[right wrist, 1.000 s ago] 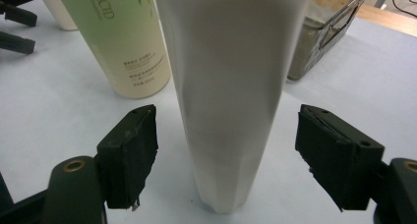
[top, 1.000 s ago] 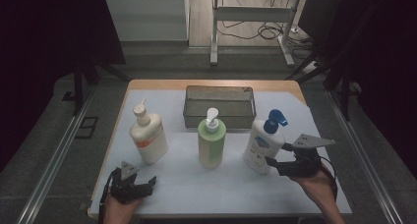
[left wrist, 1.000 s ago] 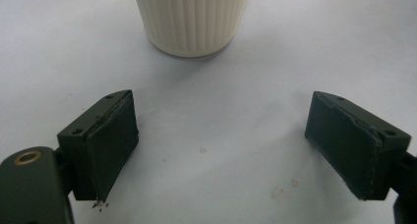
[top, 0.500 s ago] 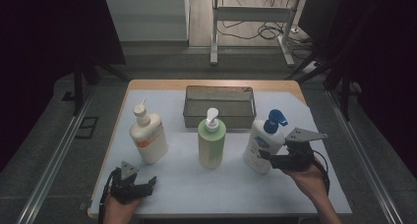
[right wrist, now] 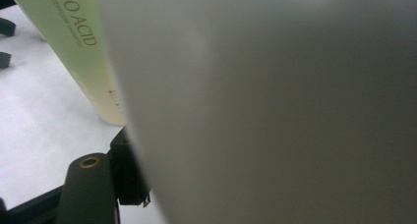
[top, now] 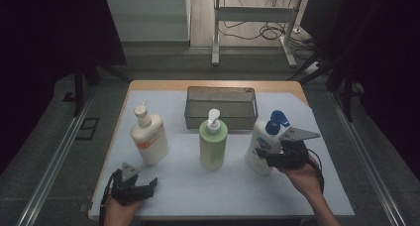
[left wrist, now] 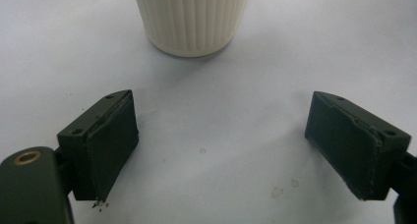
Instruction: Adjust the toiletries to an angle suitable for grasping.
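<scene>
Right gripper (top: 267, 159) in against the lower body of the white bottle with the blue pump (top: 262, 144), fingers (right wrist: 130, 177) around it and just now closing in, the bottle between them; one pad right up at its side in the right gripper view, though a firm pinch cannot be told. Bottle upright on the white sheet of the desk (top: 223, 196), at the right end of a row of three. Green bottle (top: 213, 141) just beside it in the middle, cream bottle with the orange label (top: 148, 139) farther left. Wire basket (top: 221, 107) behind the row, toward the far edge. Left gripper (top: 141, 185) low at the near left corner, fingers (left wrist: 105, 145) spread wide over bare sheet, nothing between them, base of the cream bottle ahead and apart.
</scene>
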Action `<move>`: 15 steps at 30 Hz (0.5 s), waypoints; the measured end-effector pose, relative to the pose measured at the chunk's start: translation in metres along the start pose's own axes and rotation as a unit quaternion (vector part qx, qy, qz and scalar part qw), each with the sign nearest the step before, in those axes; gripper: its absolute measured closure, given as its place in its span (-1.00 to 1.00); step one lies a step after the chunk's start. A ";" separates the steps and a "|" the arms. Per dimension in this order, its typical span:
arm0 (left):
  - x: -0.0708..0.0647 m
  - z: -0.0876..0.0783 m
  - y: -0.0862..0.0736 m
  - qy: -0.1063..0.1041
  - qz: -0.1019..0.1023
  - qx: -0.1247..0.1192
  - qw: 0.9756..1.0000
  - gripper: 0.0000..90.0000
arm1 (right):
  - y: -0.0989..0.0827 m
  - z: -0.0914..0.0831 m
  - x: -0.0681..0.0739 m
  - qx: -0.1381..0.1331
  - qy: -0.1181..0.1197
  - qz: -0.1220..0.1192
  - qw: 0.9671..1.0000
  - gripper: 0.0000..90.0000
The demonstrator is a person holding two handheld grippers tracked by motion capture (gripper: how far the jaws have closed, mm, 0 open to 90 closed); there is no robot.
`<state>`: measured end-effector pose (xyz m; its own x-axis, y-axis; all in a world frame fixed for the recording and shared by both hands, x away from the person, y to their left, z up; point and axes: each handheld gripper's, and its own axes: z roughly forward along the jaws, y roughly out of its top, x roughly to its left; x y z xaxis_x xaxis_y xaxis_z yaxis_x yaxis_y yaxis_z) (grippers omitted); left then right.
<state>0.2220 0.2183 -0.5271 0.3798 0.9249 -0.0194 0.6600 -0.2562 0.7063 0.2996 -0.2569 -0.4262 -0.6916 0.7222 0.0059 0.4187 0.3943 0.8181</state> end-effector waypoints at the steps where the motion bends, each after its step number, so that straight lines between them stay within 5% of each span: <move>1: 0.000 0.000 0.000 0.000 0.000 0.000 1.000 -0.73 | 0.000 0.002 0.000 0.000 -0.001 0.003 1.000 -0.31; 4: 0.000 0.000 0.000 0.000 -0.002 0.000 1.000 -0.73 | -0.001 0.005 -0.001 -0.004 0.009 0.018 1.000 -0.27; 15: 0.000 0.000 0.000 0.000 -0.003 -0.001 1.000 -0.73 | -0.002 0.004 0.002 -0.010 -0.008 0.005 1.000 -0.15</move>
<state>0.2219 0.2179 -0.5272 0.3757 0.9265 -0.0234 0.6611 -0.2502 0.7074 0.2999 -0.2544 -0.4299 -0.6775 0.7355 0.0041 0.4128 0.3756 0.8298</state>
